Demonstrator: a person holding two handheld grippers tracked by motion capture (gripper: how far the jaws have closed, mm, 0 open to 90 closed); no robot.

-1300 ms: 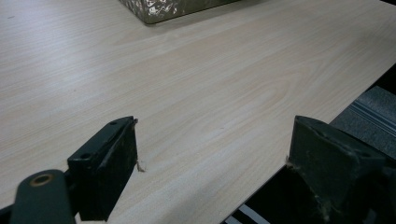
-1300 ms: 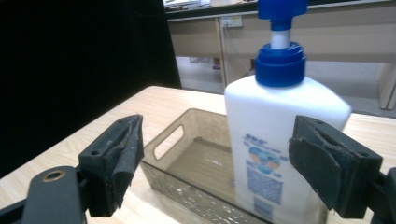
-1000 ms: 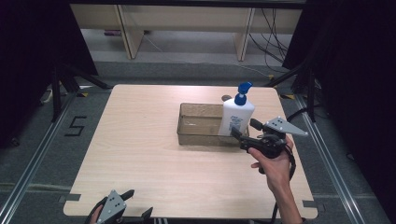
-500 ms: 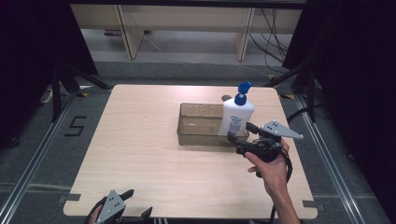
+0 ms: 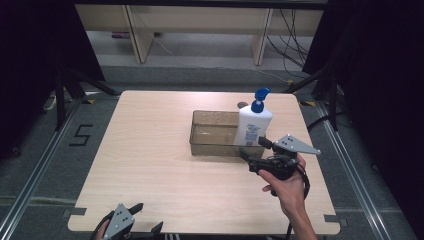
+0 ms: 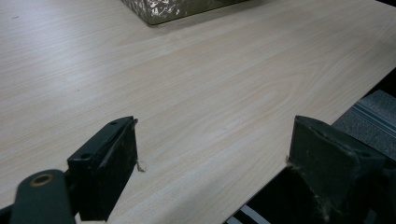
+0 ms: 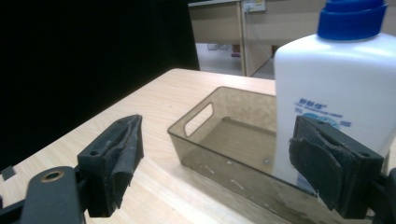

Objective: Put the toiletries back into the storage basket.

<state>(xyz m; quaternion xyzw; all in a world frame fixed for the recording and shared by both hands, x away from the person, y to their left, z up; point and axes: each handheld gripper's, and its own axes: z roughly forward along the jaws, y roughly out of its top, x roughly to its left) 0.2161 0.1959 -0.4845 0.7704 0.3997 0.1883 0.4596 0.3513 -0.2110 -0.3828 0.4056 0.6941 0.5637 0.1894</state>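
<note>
On the far right part of the light wooden table (image 5: 165,165) stands a white plastic pump bottle w/ blue cap (image 5: 253,125), upright inside the right end of a smoky transparent plastic tray (image 5: 215,135). I see my right gripper (image 5: 256,152) just in front of the tray's near wall, close to the bottle's base but not touching it. Its jaws are wide apart and hold nothing. From the right gripper view, the bottle (image 7: 336,93) is partly behind the right-side jaw, and the tray (image 7: 210,135) w/ a cut-out handle sits between both jaws, farther off.

My left gripper (image 5: 131,216) rests at the near edge of the table, well apart from tray & bottle. Its jaws are also spread wide, w/ only bare table (image 6: 210,93) between them; a corner of the tray (image 6: 177,9) is visible at the top of the left gripper view.
</note>
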